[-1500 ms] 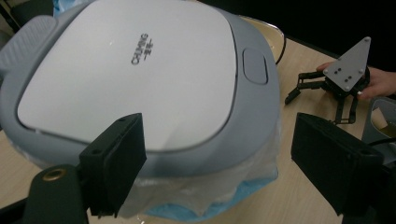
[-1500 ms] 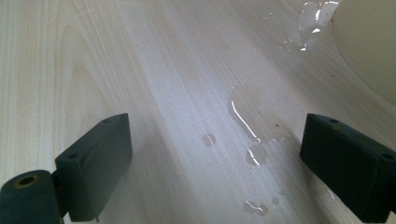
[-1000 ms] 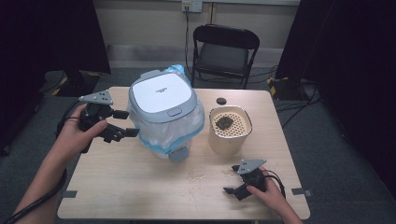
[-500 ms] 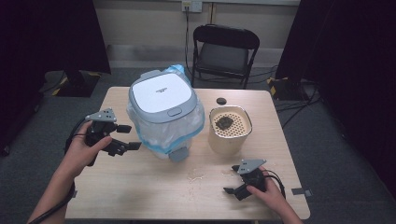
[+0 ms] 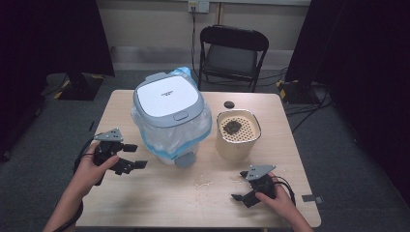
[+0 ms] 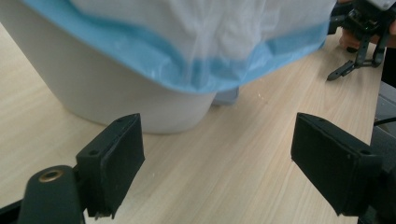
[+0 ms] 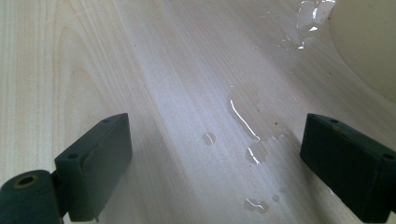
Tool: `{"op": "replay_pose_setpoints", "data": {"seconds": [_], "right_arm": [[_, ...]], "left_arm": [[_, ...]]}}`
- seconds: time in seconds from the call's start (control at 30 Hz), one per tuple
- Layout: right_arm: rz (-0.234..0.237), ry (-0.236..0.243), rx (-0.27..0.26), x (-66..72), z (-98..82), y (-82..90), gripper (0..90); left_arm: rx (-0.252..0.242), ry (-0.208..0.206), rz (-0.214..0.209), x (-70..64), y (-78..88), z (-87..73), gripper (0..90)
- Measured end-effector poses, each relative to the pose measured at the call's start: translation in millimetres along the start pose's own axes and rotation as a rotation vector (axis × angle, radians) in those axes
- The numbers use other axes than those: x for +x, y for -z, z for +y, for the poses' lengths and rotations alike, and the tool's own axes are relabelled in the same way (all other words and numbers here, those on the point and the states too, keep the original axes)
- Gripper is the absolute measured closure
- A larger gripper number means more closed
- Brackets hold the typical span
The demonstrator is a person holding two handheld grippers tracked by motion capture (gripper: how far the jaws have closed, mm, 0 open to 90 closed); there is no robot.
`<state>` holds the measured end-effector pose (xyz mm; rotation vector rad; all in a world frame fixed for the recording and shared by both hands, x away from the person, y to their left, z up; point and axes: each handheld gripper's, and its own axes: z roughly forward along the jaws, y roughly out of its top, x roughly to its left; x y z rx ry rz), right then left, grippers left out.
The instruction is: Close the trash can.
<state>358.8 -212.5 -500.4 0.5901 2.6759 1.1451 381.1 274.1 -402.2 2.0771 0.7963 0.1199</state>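
Bin (image 5: pixel 169 116) fronts left hand-held gripper (image 5: pixel 133 157); both hand-held grippers' jaws apart, empty.

On the worktop (image 5: pixel 159 203) the lidded bin (image 5: pixel 169 118) stands left of centre, with the perforated pot (image 5: pixel 238 134) just beside it on the right. A small disc (image 5: pixel 228 104) lies behind the pot. The left claw (image 5: pixel 131 155) sits near the bin's left side; the right claw (image 5: pixel 240 187) is in front of the pot. A chair (image 5: pixel 232 55) stands behind the worktop.

Bin (image 5: pixel 169 121) close before left tool (image 5: pixel 129 157)
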Motion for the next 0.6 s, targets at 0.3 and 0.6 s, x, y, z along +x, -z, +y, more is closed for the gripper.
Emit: {"op": "replay_pose_setpoints", "data": {"seconds": [0.3, 0.6], "right_arm": [[0.0, 0.0, 0.0, 0.0, 0.0, 0.0, 8.4], [0.0, 0.0, 0.0, 0.0, 0.0, 0.0, 8.4]], "left_arm": [[0.031, 0.015, -0.007, -2.5, -25.6, -31.4, 16.9], [0.09, -0.069, 0.005, -14.5, -53.1, -51.3, 16.9]]}}
